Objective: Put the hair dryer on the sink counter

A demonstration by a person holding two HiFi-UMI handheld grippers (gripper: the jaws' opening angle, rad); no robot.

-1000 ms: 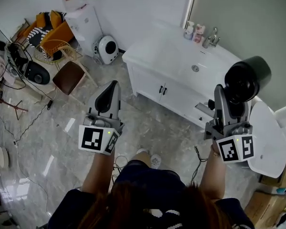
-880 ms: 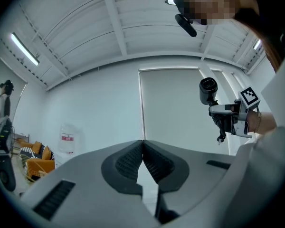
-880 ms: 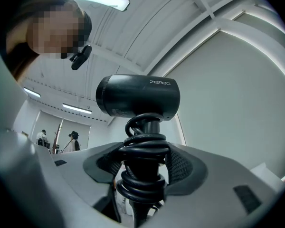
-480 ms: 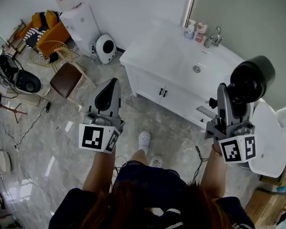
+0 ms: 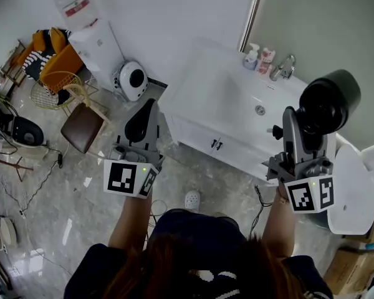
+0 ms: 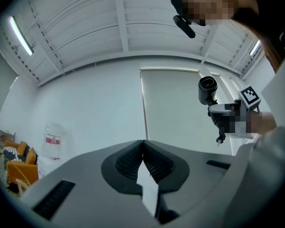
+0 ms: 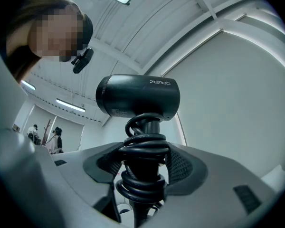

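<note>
A black hair dryer stands upright in my right gripper, to the right of the white sink counter and above the floor. In the right gripper view the jaws are shut on the hair dryer at its handle, which has the black cord coiled round it; the right gripper points up toward the ceiling. My left gripper hangs over the floor in front of the counter's left end. The left gripper has its pads touching and nothing between them.
A faucet and two bottles stand at the counter's back. A water dispenser, a round white device, a brown stool and cluttered chairs are at the left. A round white top and cardboard boxes are at the right.
The person has stepped forward, so the floor and counter have slid down in the head view. Both grippers keep their places and poses; the hair dryer stays gripped.
</note>
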